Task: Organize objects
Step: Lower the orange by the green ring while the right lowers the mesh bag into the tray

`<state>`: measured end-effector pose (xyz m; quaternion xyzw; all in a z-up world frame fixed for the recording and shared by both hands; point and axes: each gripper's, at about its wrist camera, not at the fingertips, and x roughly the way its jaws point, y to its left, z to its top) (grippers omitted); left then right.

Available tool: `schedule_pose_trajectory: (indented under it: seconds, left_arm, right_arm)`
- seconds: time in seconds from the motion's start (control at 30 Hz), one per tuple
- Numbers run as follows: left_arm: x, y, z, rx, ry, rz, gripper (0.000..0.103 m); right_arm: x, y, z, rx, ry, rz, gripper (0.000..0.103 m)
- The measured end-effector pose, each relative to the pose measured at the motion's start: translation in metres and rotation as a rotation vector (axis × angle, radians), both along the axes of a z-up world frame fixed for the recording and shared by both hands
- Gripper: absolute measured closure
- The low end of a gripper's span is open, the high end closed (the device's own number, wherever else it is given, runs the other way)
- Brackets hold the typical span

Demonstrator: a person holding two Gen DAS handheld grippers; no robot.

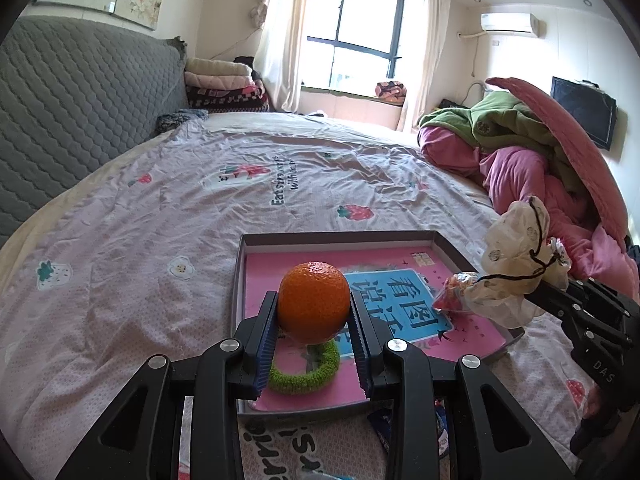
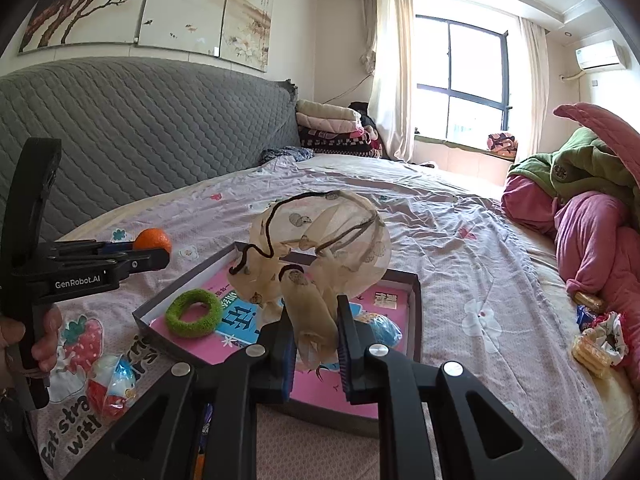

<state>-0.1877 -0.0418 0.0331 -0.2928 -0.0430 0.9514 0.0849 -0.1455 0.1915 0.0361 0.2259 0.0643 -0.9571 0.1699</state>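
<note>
One orange (image 1: pixel 313 300) in left jaws, one beige scrunchie (image 2: pixel 316 248) in right, one green scrunchie (image 2: pixel 193 313) in tray (image 2: pixel 416 320)

Dimpled glossy orange (image 1: pixel 313 300), fuzzy green ring (image 2: pixel 194 313), sheer cloth pouch (image 2: pixel 320 240), cardboard tray (image 2: pixel 416 320), cotton bedsheet (image 1: pixel 160 220)

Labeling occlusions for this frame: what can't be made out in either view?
- Left wrist view: tray near edge and part of the green ring, hidden by the left claw.
- Right wrist view: blue packet in the tray, mostly behind the right claw and cloth pouch.
- Blue book title, covered in both.
</note>
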Motion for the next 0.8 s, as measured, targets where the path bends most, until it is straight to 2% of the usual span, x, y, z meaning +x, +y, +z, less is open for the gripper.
schedule_pose_trajectory:
  seconds: [0.37,0.8]
  left_arm:
    - [-0.025,-0.006,-0.020,0.008,-0.074,0.005,0.069]
    - [-0.040,-0.007,-0.045,0.010,-0.138,-0.001,0.069]
  right_arm:
    - [-0.026,-0.009,-0.027,0.044,-0.095,0.000,0.085]
    - [-0.030,-0.011,-0.047,0.071,-0.137,-0.015,0.083]
